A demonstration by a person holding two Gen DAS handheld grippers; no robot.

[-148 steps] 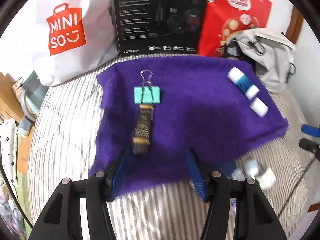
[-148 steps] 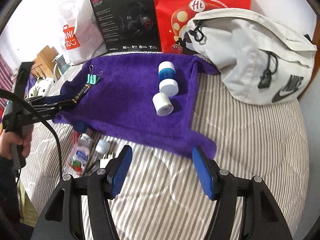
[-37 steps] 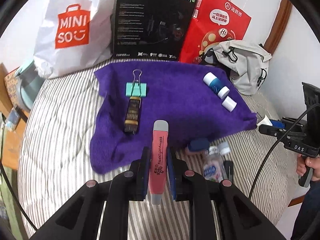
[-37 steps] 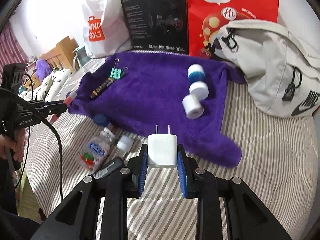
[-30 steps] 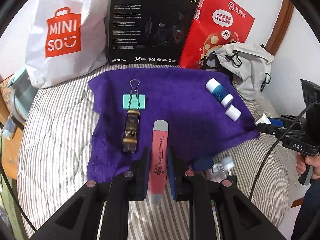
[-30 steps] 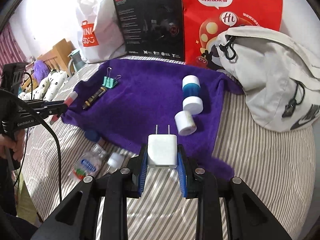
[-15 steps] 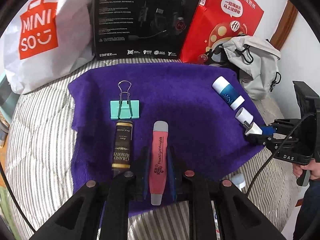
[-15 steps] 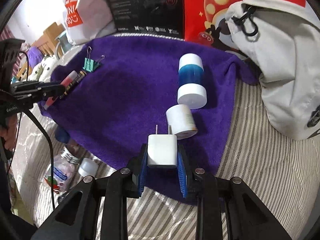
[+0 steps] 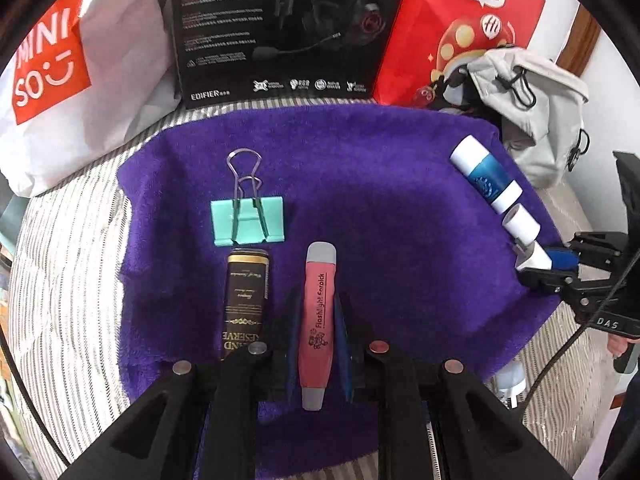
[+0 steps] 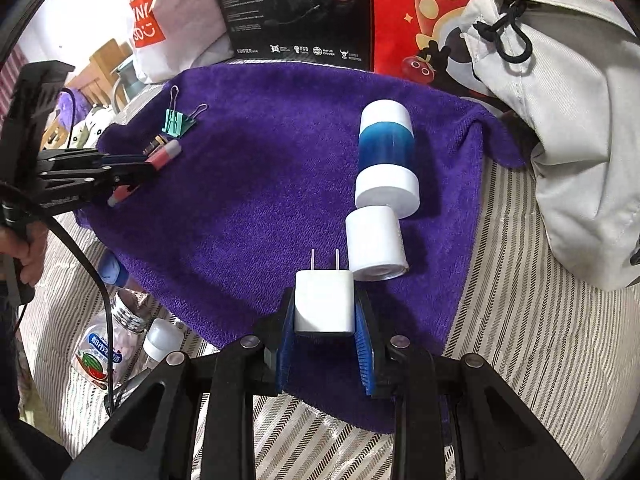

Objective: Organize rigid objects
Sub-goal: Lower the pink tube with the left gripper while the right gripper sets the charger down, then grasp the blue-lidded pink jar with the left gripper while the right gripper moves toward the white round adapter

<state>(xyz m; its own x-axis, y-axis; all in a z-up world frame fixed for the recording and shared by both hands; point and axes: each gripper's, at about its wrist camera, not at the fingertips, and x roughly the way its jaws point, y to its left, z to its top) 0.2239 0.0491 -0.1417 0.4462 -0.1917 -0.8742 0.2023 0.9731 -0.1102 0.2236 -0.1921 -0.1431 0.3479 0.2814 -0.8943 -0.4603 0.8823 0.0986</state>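
A: Purple towel (image 9: 400, 208) first: it lies spread on the striped bed (image 9: 68, 280), and the sorted things sit on it. What shows at the left?

B: A green binder clip (image 9: 248, 220), and just below it a dark tube with gold print (image 9: 245, 300). The tube's near end is hidden behind the left gripper (image 9: 318, 320). Its lettering is partly cut off.

A: And that gripper's jaws?

B: Closed on a pink pen (image 9: 318, 320) that lies parallel to the tube, just beside it. Whether the pen touches the towel cannot be told.

A: Further right?

B: A blue and white tube (image 10: 386, 156) lies end to end with a white roll (image 10: 374, 244). The right gripper (image 10: 325, 320) is clamped on a white charger plug (image 10: 324, 304), prongs forward, just beside the roll. Contact with the roll is unclear.

A: Off the towel?

B: A small bottle (image 10: 100, 352) and a white cap (image 10: 160, 344) lie on the bed, partly behind a cable. At the back stand a white shopping bag (image 9: 60, 80), a black box (image 9: 280, 28) and a red bag (image 9: 460, 32), all cut off by the frame. A grey backpack (image 10: 580, 140) is at the far right.
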